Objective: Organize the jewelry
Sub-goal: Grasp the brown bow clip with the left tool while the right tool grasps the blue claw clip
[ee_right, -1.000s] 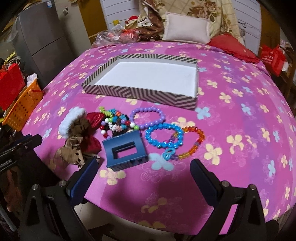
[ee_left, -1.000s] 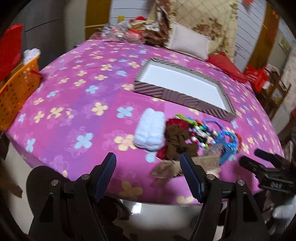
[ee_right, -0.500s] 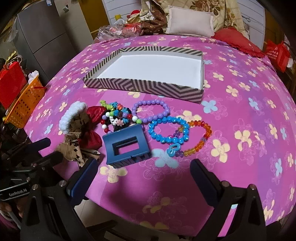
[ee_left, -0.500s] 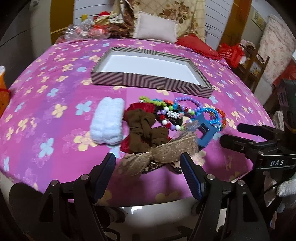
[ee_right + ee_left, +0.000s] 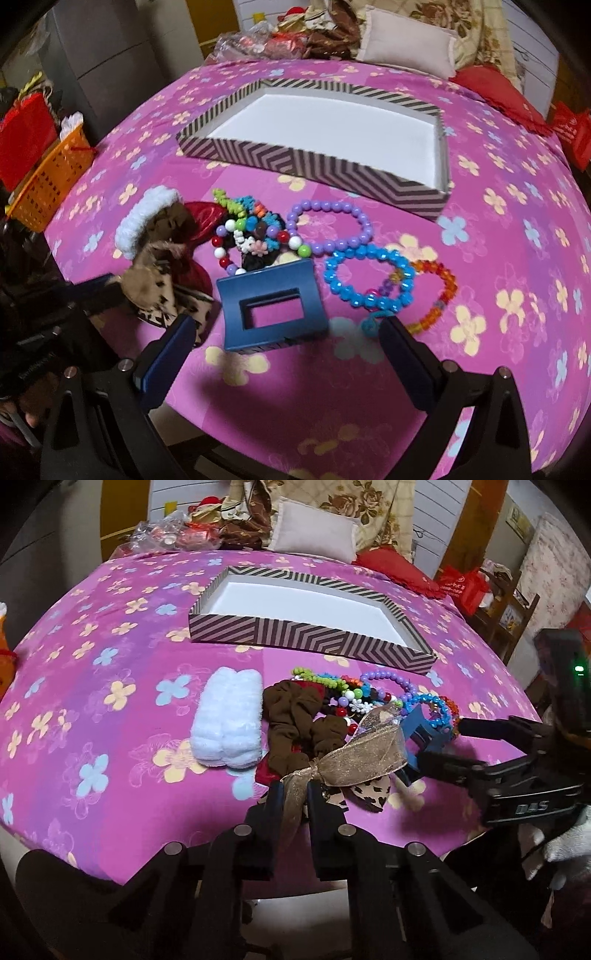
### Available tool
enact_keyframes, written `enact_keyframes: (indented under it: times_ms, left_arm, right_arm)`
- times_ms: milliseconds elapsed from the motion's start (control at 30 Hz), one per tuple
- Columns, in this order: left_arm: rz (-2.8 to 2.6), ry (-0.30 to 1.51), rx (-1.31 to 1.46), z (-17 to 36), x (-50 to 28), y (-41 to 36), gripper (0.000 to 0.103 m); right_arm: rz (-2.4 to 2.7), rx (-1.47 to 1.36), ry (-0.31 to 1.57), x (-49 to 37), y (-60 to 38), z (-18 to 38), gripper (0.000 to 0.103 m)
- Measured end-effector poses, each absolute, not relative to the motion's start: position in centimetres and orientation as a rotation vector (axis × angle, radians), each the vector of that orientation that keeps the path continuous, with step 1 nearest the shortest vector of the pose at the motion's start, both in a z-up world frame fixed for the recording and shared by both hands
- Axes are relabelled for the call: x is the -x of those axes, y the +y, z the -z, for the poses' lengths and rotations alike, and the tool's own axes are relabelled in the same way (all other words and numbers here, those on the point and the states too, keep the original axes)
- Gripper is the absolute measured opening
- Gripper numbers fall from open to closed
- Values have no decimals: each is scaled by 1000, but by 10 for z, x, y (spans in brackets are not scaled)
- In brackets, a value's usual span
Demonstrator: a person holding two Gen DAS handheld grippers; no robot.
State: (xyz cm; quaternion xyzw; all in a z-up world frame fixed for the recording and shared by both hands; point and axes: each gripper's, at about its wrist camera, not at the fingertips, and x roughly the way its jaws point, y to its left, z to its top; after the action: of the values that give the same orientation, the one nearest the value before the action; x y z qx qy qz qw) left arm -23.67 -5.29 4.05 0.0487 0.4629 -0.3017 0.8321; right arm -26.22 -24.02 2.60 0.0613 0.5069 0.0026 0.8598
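Observation:
A pile of jewelry and hair pieces lies near the front edge of the pink flowered bed. My left gripper (image 5: 295, 794) is shut on the tail of a gold ribbon bow (image 5: 354, 757). Beside it lie a brown scrunchie (image 5: 295, 716) and a white fluffy scrunchie (image 5: 227, 722). My right gripper (image 5: 288, 332) is open around a blue hair claw (image 5: 271, 308), not touching it. Purple (image 5: 332, 229), blue (image 5: 369, 278) and orange-red (image 5: 439, 291) bead bracelets lie to the right. An empty striped box (image 5: 314, 158) sits behind the pile.
An orange basket (image 5: 51, 177) and a red bag (image 5: 22, 136) stand off the bed's left side. Pillows (image 5: 406, 48) and bags lie at the far end. My right gripper shows in the left wrist view (image 5: 443, 746) by the blue claw.
My left gripper has moved forward and closed on the gold bow's tail. My right gripper has moved forward so its open fingers flank the blue hair claw.

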Motion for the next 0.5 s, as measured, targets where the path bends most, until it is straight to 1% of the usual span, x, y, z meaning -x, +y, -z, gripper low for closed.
enact_keyframes:
  times_ms: [200,233,267,300,333,500]
  left_arm:
    - [661,976,-76,-46,237,-50,9]
    - [678,974,-69,-49,238,-49,8]
    - [684,971,-69,-51,239,-50,8]
    - [694,964,-69,-54,240,-50,8]
    - [706,957,-69,-58,241,-50,8]
    - [729,951,-34,-68,240,-49,7]
  right_arm:
    - [-13,-88,1094,252,-235,-14,101]
    - [-15,-88,1097,251,-235,-12,96]
    - [-21,-93,1100,250,-235,-11,84]
    - [-45,-116,1108,249,-236,-8,76]
    - [-52,-123,1107,250,-236,-7,70]
    - [-60,-122,1081,257,-237,-11,69]
